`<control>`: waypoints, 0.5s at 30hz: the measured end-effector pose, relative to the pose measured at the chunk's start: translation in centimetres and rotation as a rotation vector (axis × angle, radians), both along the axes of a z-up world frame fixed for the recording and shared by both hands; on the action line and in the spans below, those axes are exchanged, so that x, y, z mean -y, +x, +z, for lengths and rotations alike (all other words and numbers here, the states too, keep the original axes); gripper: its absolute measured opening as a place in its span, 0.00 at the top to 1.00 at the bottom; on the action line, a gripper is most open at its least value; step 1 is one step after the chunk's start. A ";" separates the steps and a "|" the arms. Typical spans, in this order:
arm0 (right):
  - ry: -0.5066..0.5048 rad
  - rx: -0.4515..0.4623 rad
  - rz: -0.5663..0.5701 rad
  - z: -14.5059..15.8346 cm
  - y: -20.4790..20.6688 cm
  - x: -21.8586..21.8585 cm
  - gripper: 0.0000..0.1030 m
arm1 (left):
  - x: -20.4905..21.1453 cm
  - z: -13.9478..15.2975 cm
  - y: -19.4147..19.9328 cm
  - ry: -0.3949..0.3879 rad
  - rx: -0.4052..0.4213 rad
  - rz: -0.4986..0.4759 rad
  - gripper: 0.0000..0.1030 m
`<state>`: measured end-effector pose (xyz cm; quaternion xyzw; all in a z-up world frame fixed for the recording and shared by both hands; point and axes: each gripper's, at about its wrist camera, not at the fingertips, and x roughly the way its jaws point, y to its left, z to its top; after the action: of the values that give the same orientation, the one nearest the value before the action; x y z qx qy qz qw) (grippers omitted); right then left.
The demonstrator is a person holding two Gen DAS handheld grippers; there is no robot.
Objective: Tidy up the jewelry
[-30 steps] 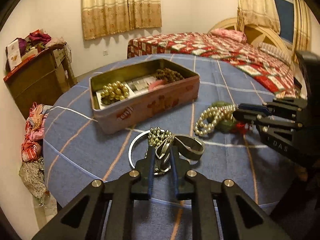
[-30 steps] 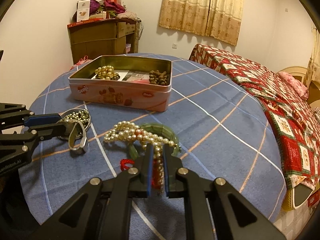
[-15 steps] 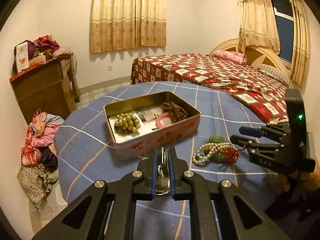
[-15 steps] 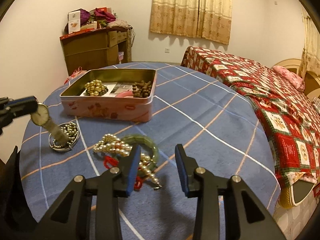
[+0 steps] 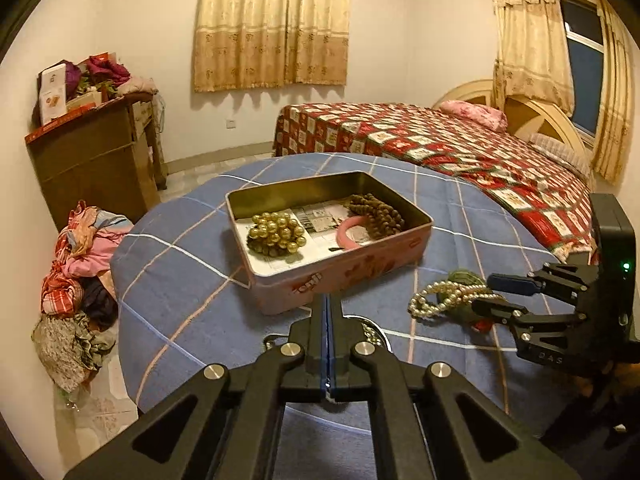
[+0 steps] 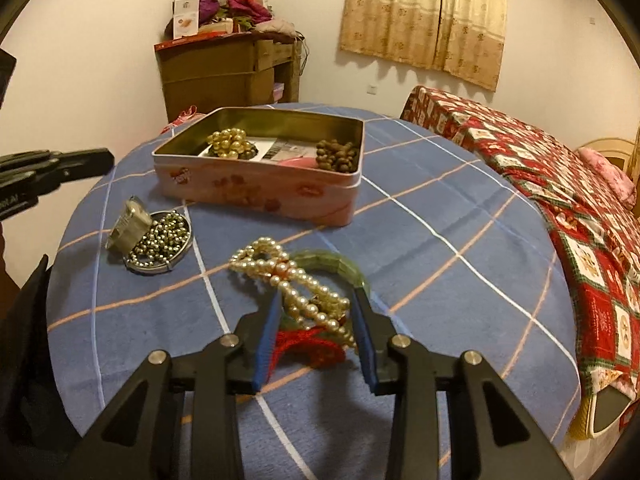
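Note:
A pink tin box (image 5: 332, 276) (image 6: 256, 188) on the blue checked tablecloth holds gold beads (image 5: 276, 236), brown beads (image 5: 376, 214) and a pink bangle (image 5: 348, 236). My left gripper (image 5: 327, 300) (image 6: 106, 160) is shut with nothing in it, raised in front of the tin. A watch (image 6: 130, 222) lies against a silver ring full of small beads (image 6: 160, 240). My right gripper (image 6: 316, 300) (image 5: 482, 293) is open, and its blue pads straddle a pearl necklace (image 6: 296, 284) that lies over a green bangle (image 6: 336, 264) and a red cord (image 6: 308, 340).
The round table's edge (image 5: 132, 360) drops off at the left, above a pile of clothes (image 5: 76, 280) on the floor. A wooden cabinet (image 5: 96, 160) stands by the wall. A bed with a red quilt (image 6: 560, 200) lies to the right of the table.
The left gripper lifted the watch, then shut fully and drew back; the watch now rests on the bead-filled ring. The right gripper opened and came down around the pearls.

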<state>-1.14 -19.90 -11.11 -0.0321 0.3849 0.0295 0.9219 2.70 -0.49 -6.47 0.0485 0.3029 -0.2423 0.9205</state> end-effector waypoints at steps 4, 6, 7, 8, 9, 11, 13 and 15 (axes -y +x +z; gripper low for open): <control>0.005 -0.009 0.005 0.1 -0.1 0.0 0.65 | 0.2 -0.5 0.4 0.065 -0.007 0.035 0.85; 0.013 0.004 -0.003 0.4 0.0 0.1 0.64 | 0.1 -1.0 0.4 0.088 0.000 0.065 0.35; 0.015 0.012 -0.011 0.5 0.0 0.2 0.64 | 0.1 -1.1 0.1 0.084 0.018 0.071 0.31; 0.017 0.016 -0.014 0.6 0.1 0.3 0.64 | 0.2 -1.2 0.0 0.078 0.026 0.061 0.31; 0.018 0.019 -0.017 0.7 0.2 0.4 0.64 | 0.4 -1.4 0.0 0.082 0.020 0.047 0.31; 0.012 0.027 -0.032 0.7 0.3 0.7 0.64 | 0.8 -1.7 -0.1 0.103 0.015 0.035 0.31; 0.021 0.026 -0.046 0.7 0.4 1.0 0.63 | 1.1 -2.2 -0.2 0.116 0.005 0.032 0.31; 0.022 0.024 -0.051 0.6 0.5 1.2 0.61 | 1.3 -3.0 0.0 0.127 -0.016 0.039 0.31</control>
<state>-0.67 -21.11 -10.52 -0.0123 0.3741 0.0100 0.9273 2.74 -1.80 -9.47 0.0986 0.3259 -0.2049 0.9177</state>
